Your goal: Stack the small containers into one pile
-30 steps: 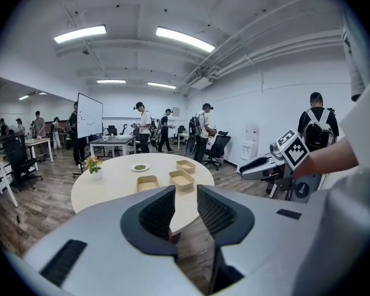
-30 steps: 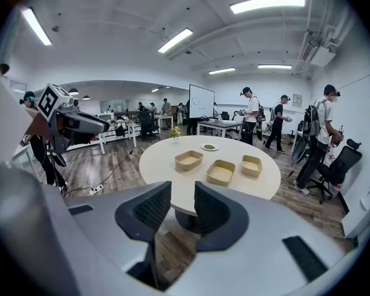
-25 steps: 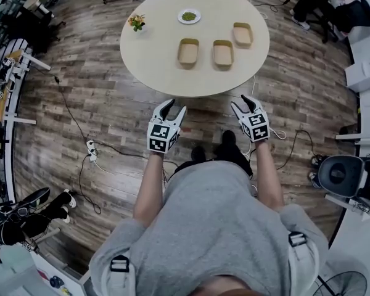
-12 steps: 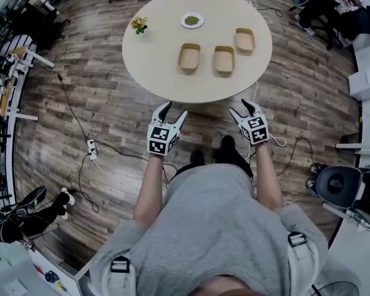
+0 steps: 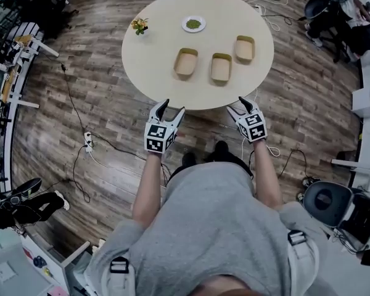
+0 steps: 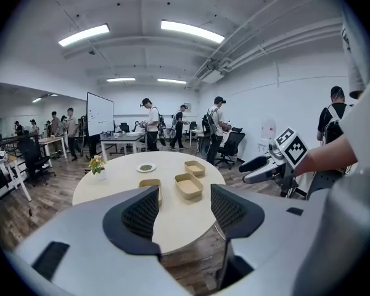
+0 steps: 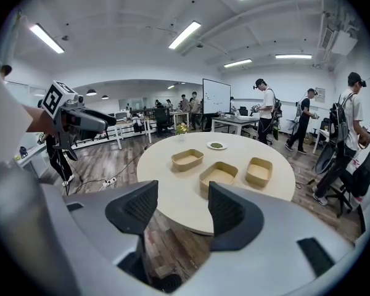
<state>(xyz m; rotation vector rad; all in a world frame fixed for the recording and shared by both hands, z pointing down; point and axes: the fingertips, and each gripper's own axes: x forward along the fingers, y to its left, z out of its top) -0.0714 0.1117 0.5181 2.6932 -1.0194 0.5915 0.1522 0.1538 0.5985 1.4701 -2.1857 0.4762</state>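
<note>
Three small tan containers sit empty in a row on the round table (image 5: 154, 73): left one (image 5: 185, 62), middle one (image 5: 221, 67), right one (image 5: 245, 47). In front of the table's near edge, over the floor, my left gripper (image 5: 171, 108) and my right gripper (image 5: 236, 105) both stand open. Their jaws have just been opening, with nothing between them. The left gripper view (image 6: 184, 193) looks over the table at the containers (image 6: 189, 185), one half hidden behind its left jaw. Ahead of the right gripper (image 7: 183, 193) lies the middle container (image 7: 218, 176).
A white plate of green food (image 5: 193, 24) and a small flower pot (image 5: 139, 24) stand at the table's far side. Cables and a power strip (image 5: 88, 143) lie on the wood floor. An office chair (image 5: 324, 199) is at the right. People stand around desks beyond the table.
Both grippers have moved forward to the table's near edge, and their jaws stand wider apart than before. The containers have not moved on the table.
</note>
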